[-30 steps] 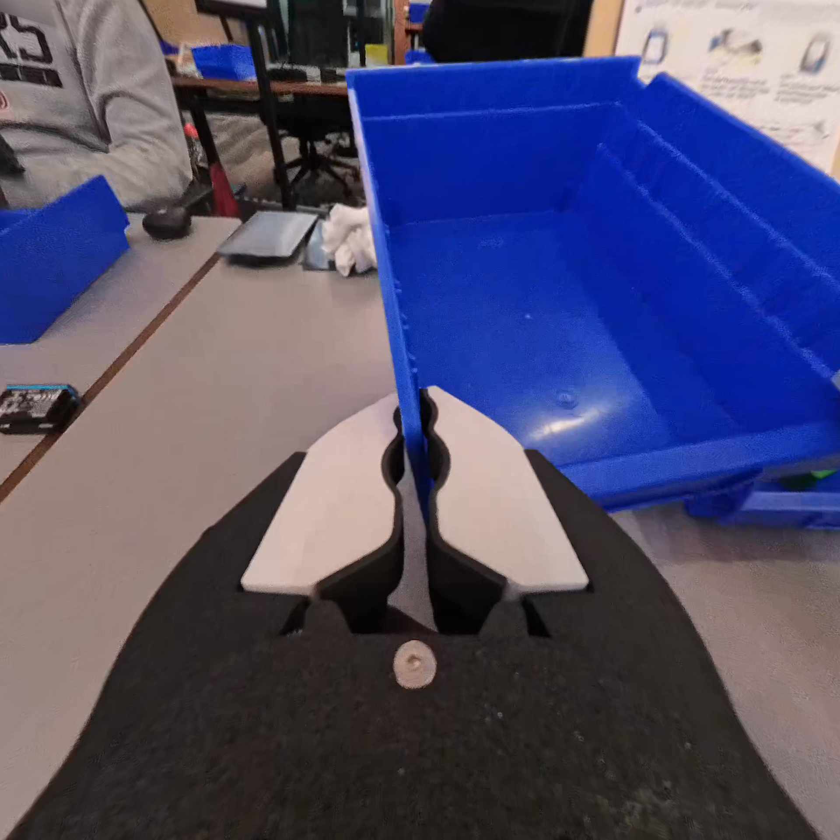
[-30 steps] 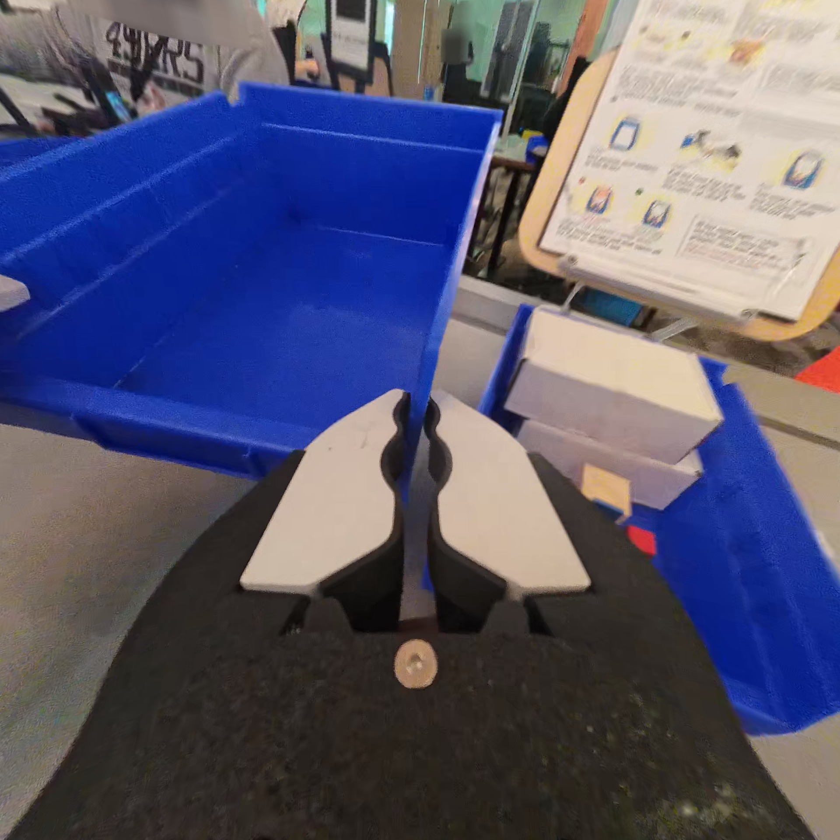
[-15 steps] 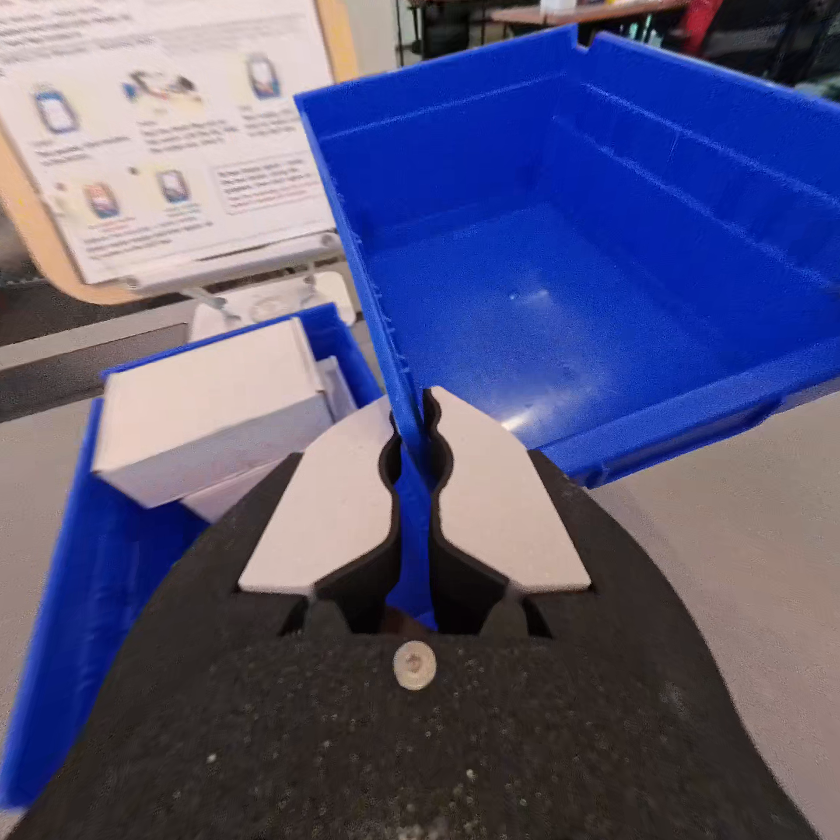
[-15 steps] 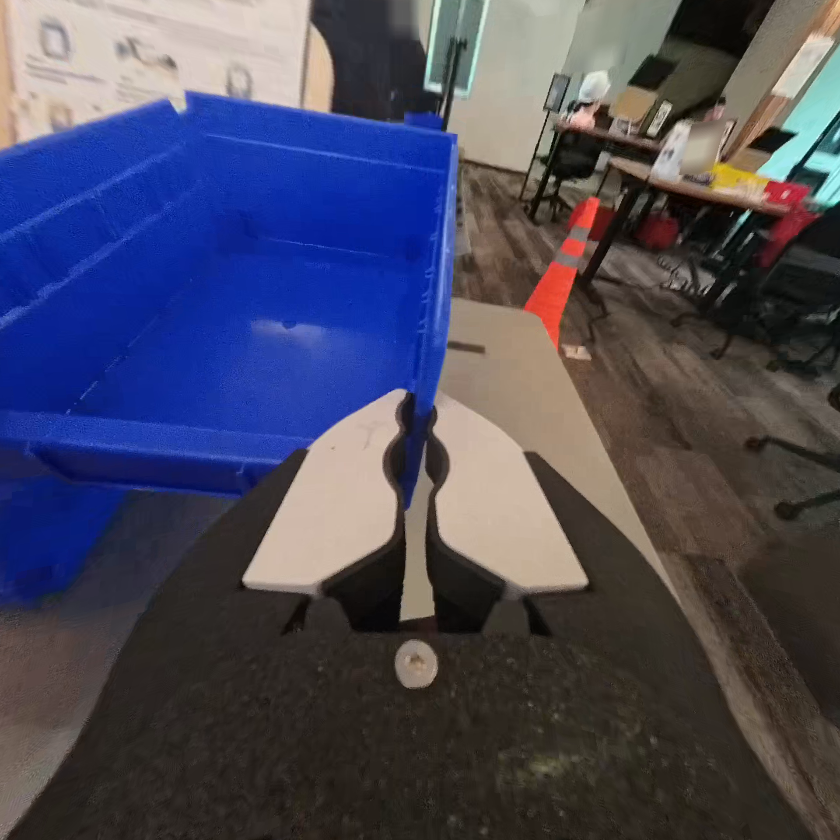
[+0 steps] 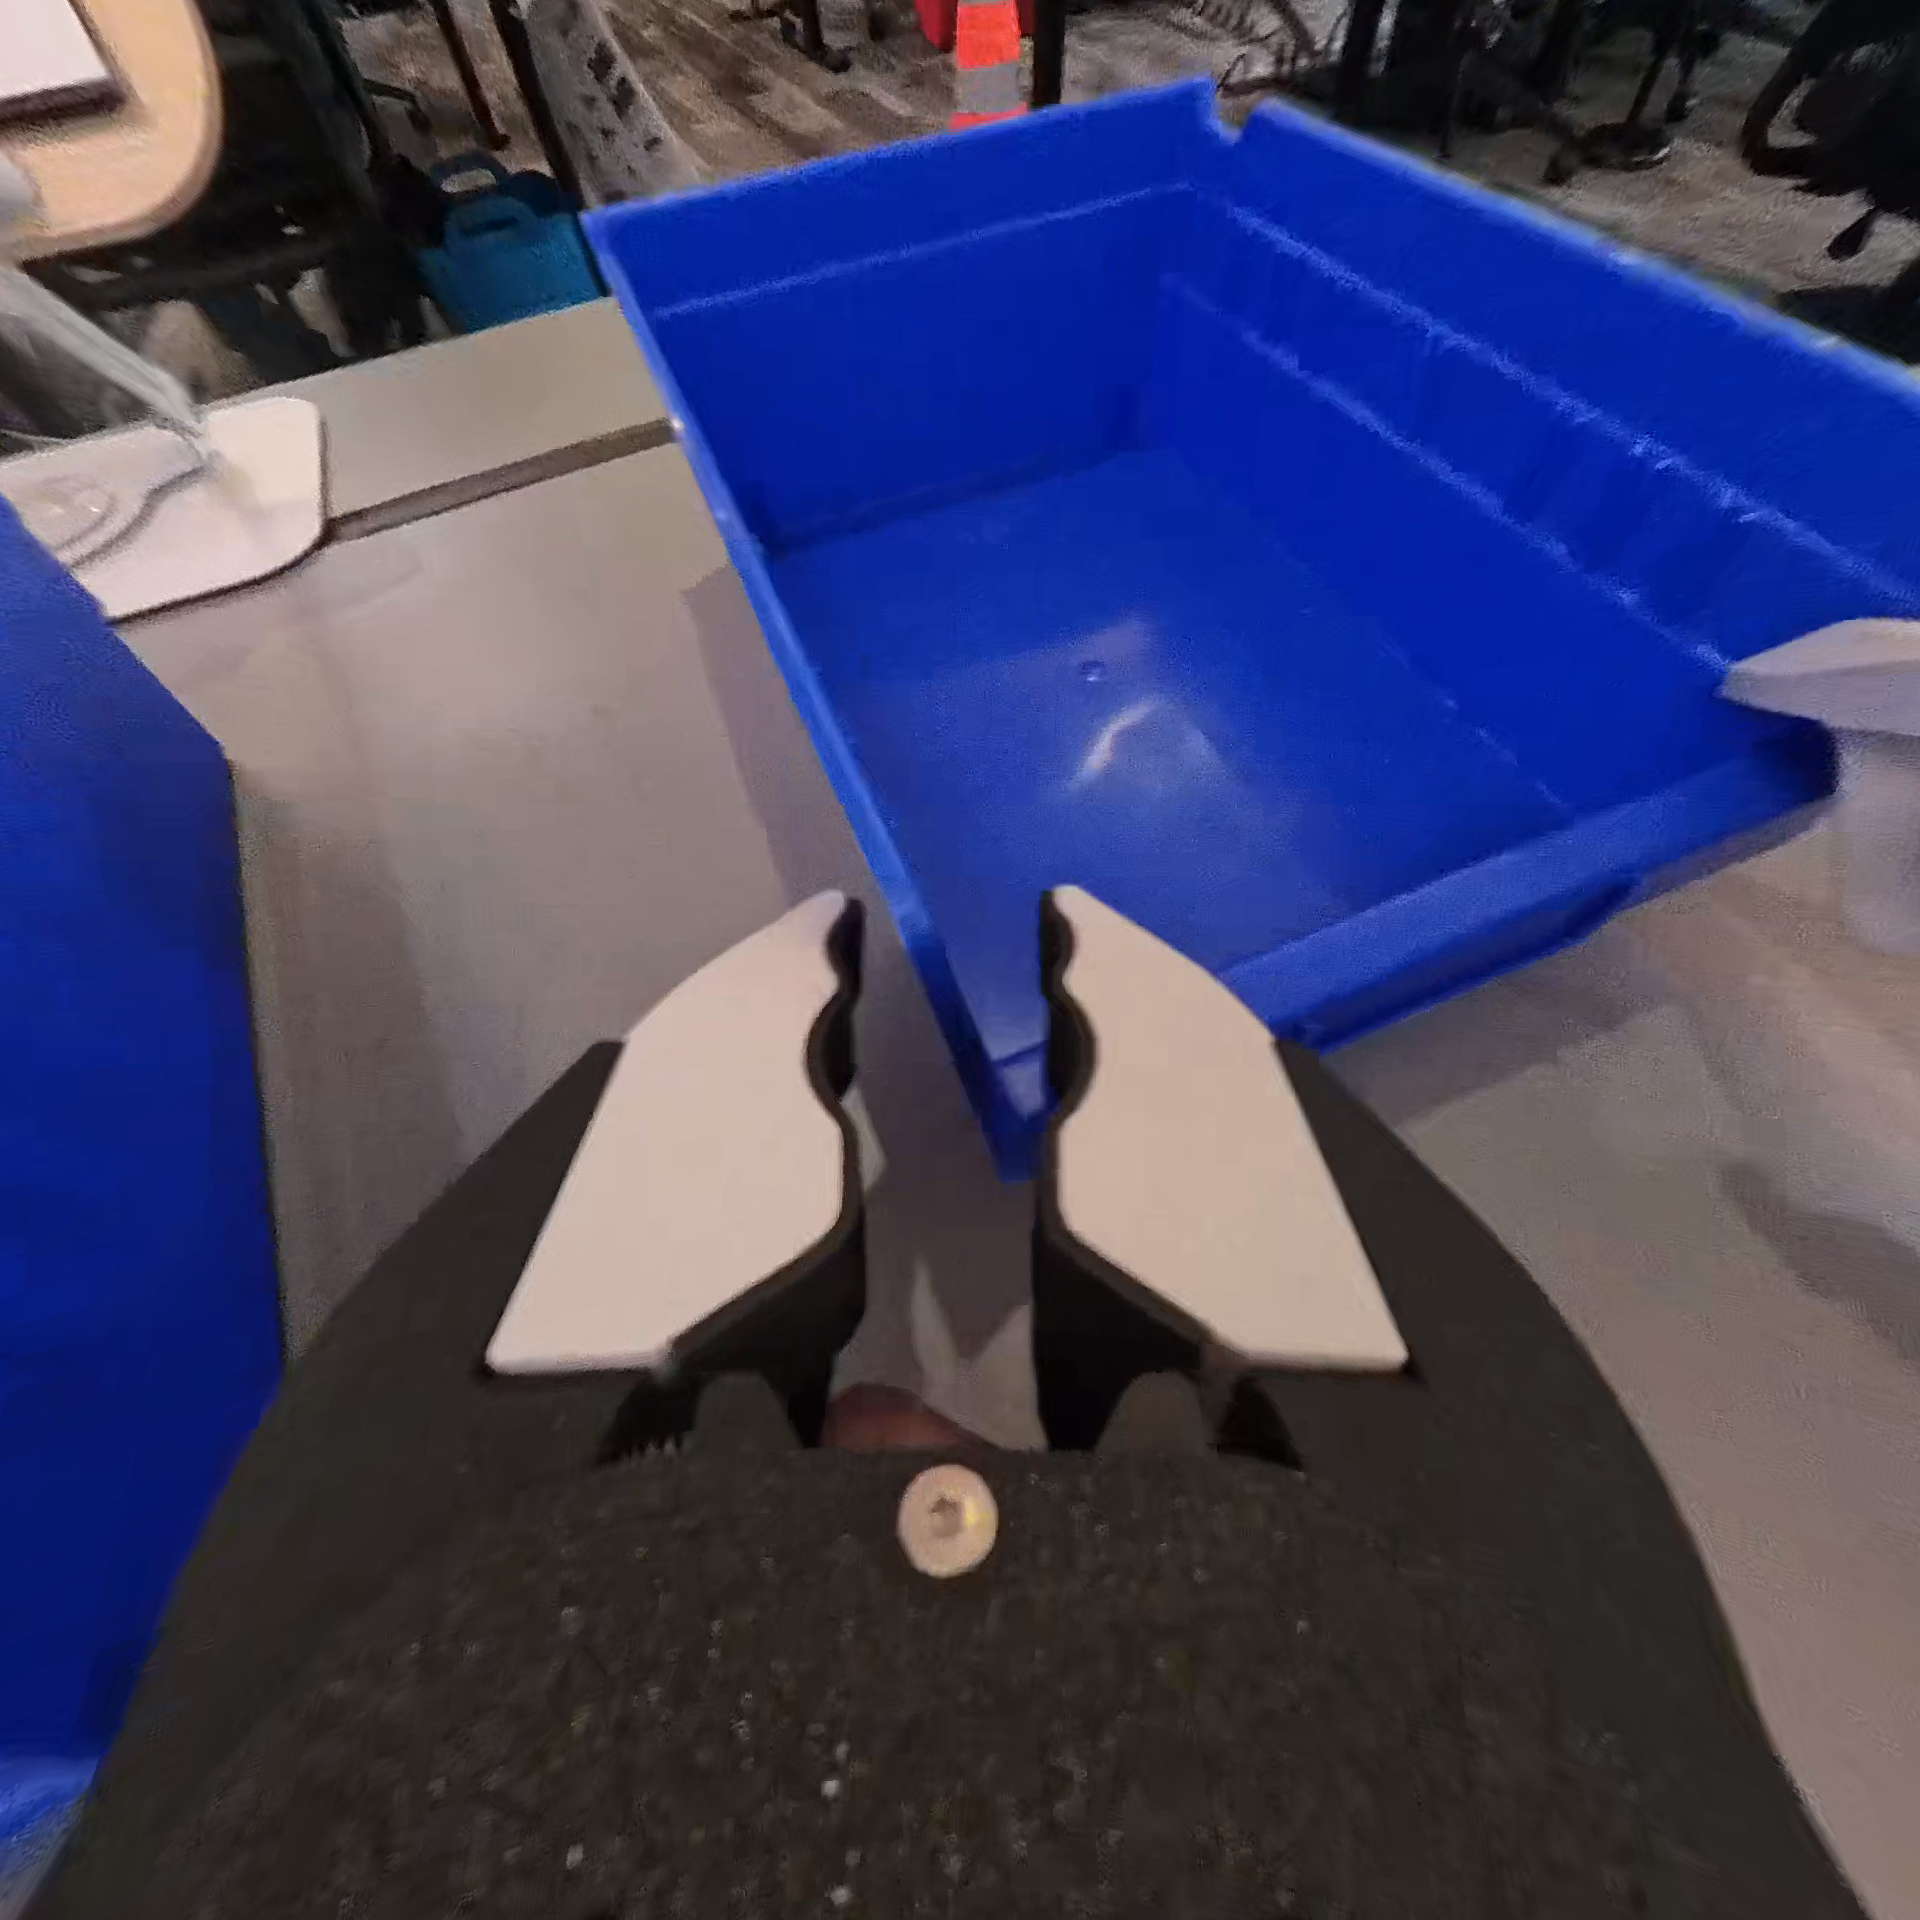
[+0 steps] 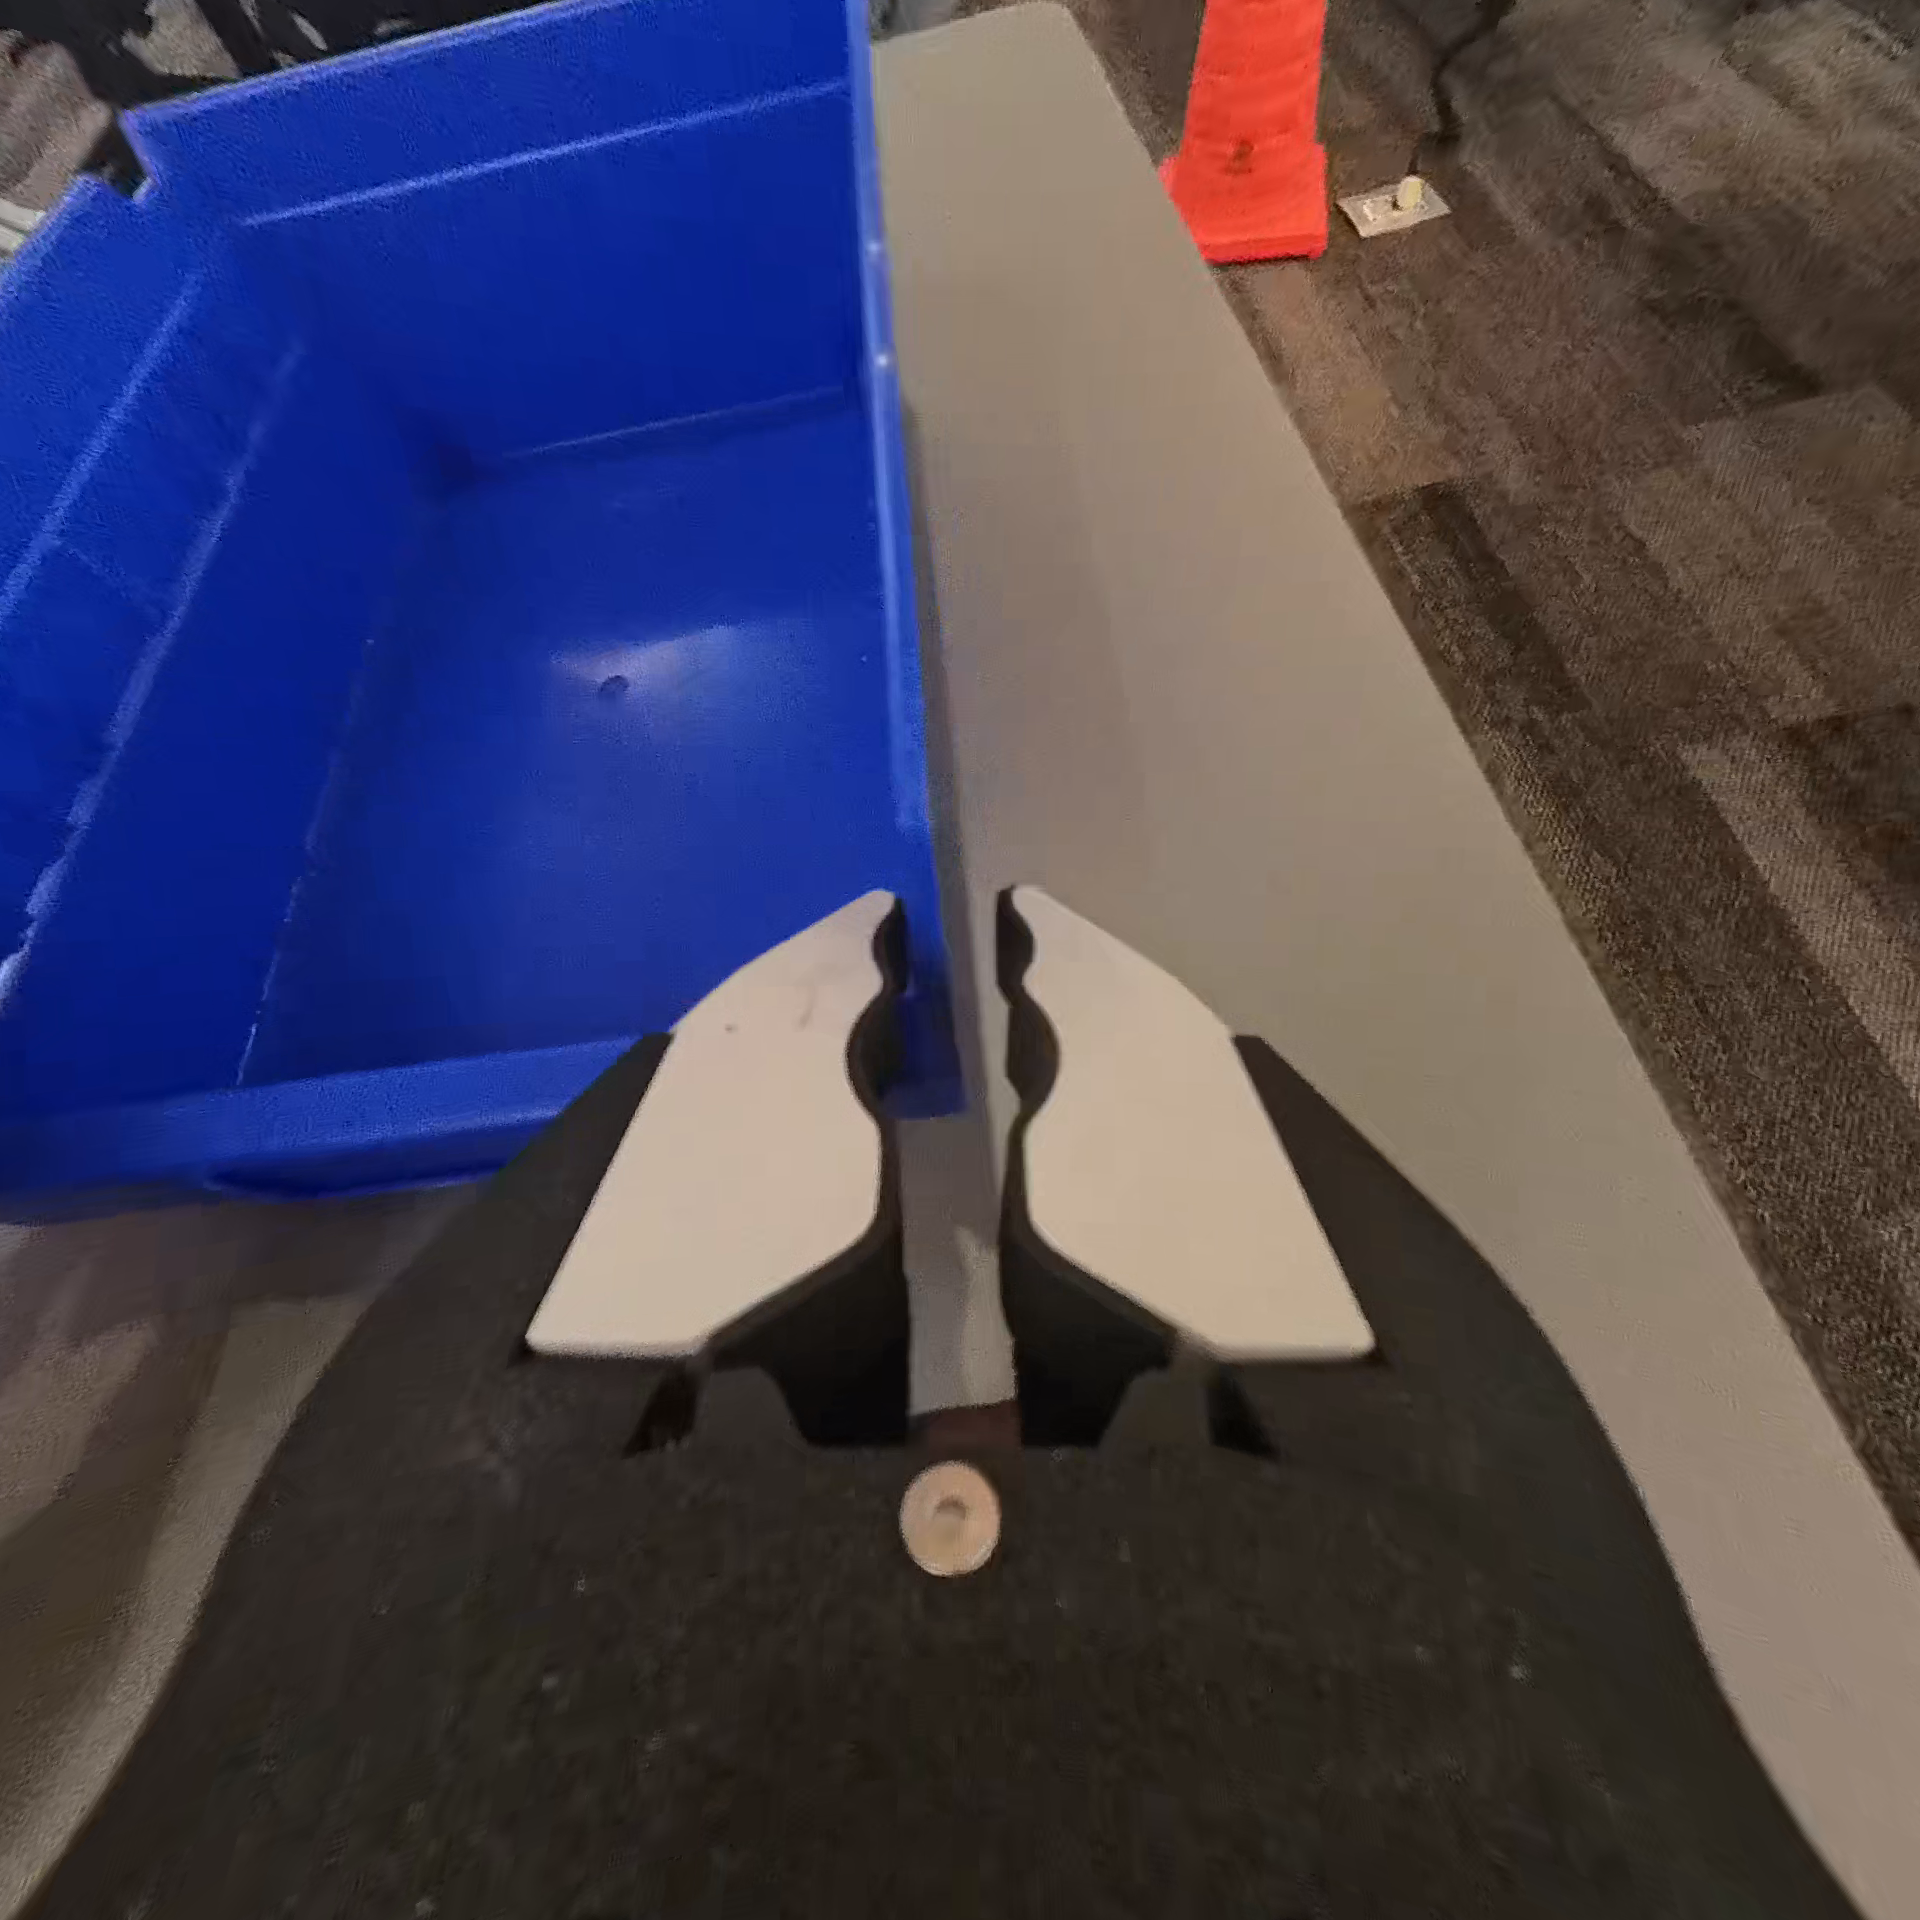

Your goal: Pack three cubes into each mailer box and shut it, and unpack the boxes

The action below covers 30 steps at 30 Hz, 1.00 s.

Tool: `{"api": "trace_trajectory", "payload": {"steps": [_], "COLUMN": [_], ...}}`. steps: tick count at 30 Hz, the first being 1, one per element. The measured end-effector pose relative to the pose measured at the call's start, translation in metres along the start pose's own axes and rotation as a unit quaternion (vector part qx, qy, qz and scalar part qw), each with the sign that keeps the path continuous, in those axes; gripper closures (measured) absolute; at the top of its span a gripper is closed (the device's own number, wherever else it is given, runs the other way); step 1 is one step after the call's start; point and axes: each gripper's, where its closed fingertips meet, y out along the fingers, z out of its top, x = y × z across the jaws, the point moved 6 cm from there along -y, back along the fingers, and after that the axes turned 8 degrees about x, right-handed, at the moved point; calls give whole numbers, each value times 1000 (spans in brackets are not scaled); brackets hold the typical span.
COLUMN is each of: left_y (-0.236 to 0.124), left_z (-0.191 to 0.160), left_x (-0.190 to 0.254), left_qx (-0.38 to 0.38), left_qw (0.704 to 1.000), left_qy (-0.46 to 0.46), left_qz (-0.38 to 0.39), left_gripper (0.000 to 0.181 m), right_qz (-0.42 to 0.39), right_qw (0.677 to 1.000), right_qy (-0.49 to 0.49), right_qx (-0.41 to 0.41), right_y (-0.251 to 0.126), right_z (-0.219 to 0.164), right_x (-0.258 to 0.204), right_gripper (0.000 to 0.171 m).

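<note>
The left wrist view looks across a grey table at a big blue bin with nothing visible inside it; the same bin fills the left half of the right wrist view. Only the left wrist view shows a second blue bin, whose wall rises along the left edge, a white stand base on the far left of the table, and the tip of the right gripper at the big bin's near right corner. Only the right wrist view shows the table's right edge, the dark carpet floor beyond it and an orange cone standing on that floor. The left gripper has its jaws parted, and the bin's left wall runs up between them, near its front corner, with a gap on either side, nothing gripped. The right gripper is likewise released: its jaws stand a little apart astride the bin's right wall at the near corner, with the left finger over the inside of the bin and the right finger over bare table. No mailer box or cube shows in either view, so where they lie cannot be told.
</note>
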Motion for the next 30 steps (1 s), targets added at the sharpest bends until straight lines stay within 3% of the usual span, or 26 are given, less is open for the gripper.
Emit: {"api": "trace_trajectory", "payload": {"steps": [1,3,5,9,11,14,16,18,22,25,27,30], "left_y": [-9,-38,-70,-128,-149,-177,-182,-180,-162,-148,-141,-141], "left_z": [4,13,23,39,41,22,-7,-40,-73,-72,-71,-69], "left_x": [3,2,-15,-88,-142,-227,-265,-285,-299,-306,-306,-311], "left_qx": [11,38,62,102,112,98,44,-8,-60,-40,-43,-57], "left_qw": [999,993,989,990,993,991,992,992,990,991,991,992], "left_qy": [-20,-47,-43,-14,11,23,4,-33,-35,-101,-117,-76], "left_qz": [-37,-103,-130,-94,-33,85,120,122,120,78,52,78], "left_gripper": [131,129,128,129,127,122,117,110,118,135,166,172], "right_qz": [-11,-27,-39,-18,87,293,353,346,270,193,196,131], "right_qw": [1000,999,999,997,991,953,933,937,962,978,977,982], "right_qy": [9,22,31,-14,-54,-47,-32,-28,-40,-75,-85,-133], "right_qx": [-7,-14,4,79,81,64,57,39,0,7,14,35], "right_y": [-3,-12,-27,-54,-63,-82,-82,-67,-33,-16,-14,-14], "right_z": [2,10,24,62,69,63,51,28,-25,-41,-44,-46], "right_x": [5,11,11,-24,-74,-168,-222,-263,-311,-322,-336,-346], "right_gripper": [142,128,128,126,120,116,112,108,107,133,160,166]}}
